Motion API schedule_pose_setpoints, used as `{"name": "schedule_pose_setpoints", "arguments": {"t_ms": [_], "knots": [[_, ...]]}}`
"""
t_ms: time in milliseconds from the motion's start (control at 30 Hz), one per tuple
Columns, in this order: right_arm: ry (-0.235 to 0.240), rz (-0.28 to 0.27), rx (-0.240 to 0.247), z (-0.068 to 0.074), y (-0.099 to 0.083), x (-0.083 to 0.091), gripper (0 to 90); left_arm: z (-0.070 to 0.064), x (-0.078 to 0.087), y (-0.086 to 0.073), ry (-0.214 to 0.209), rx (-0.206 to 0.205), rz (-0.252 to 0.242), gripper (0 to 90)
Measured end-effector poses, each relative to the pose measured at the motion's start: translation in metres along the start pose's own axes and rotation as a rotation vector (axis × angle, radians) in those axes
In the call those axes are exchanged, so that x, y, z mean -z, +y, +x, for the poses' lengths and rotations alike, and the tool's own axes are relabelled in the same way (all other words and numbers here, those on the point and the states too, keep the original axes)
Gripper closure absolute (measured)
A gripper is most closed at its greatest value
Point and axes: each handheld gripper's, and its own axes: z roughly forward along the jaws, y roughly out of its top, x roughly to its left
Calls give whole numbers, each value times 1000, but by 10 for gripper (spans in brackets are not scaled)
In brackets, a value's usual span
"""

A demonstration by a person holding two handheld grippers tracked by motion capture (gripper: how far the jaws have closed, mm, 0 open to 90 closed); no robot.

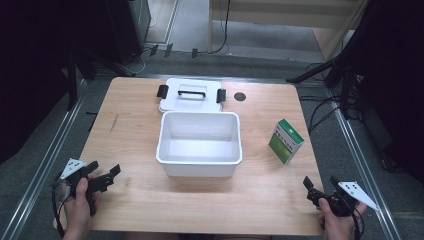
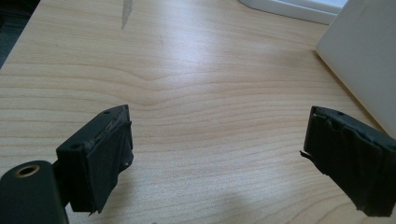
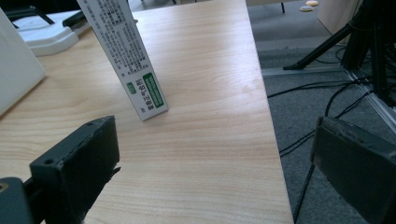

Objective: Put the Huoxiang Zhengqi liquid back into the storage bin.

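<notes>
A white open bin (image 1: 199, 159) stands at the middle of the wooden table (image 1: 140, 200); its outer wall (image 2: 369, 60) fills the right of the left gripper view. Behind the bin lies its white lid (image 1: 190, 94) with a black handle and two black clips. A green and white carton (image 1: 285, 141) stands upright to the right of the bin, and its printed side (image 3: 126, 56) faces the right gripper view. My left gripper (image 1: 103, 171) is open near the front left corner, with nothing between its jaws (image 2: 215, 161). My right gripper (image 1: 320, 184) is open at the front right corner, empty (image 3: 215, 158).
A small dark round hole (image 1: 240, 97) sits in the tabletop at the back, right of the lid. Black tripod legs and cables (image 1: 335, 75) stand on the grey floor off the table's right side, also in the right gripper view (image 3: 345, 60). Metal rails run along both table sides.
</notes>
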Motion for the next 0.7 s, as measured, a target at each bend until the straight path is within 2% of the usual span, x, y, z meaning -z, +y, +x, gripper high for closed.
{"name": "schedule_pose_setpoints", "arguments": {"t_ms": [133, 233, 367, 433, 533, 633, 700], "knots": [[-15, 17, 38, 4, -1, -3, 23, 0, 0, 0, 1, -1, -2, 88], [-67, 10, 87, 10, -2, -3, 66, 0, 0, 0, 3, -1, -2, 88], [-68, 25, 141, 16, -3, -4, 95, 0, 1, 0, -3, -2, -4, 88], [-69, 28, 151, 17, -3, -4, 152, 0, 0, 0, -5, 1, -1, 88], [-66, 30, 152, 17, -3, -4, 157, -1, -1, 0, -8, -1, 0, 88], [-95, 11, 153, 18, -2, -4, 193, -1, -1, 0, -8, -6, 3, 88], [-129, 2, 179, 19, -1, -3, 233, 0, 0, 0, -8, -3, 2, 88]]}}
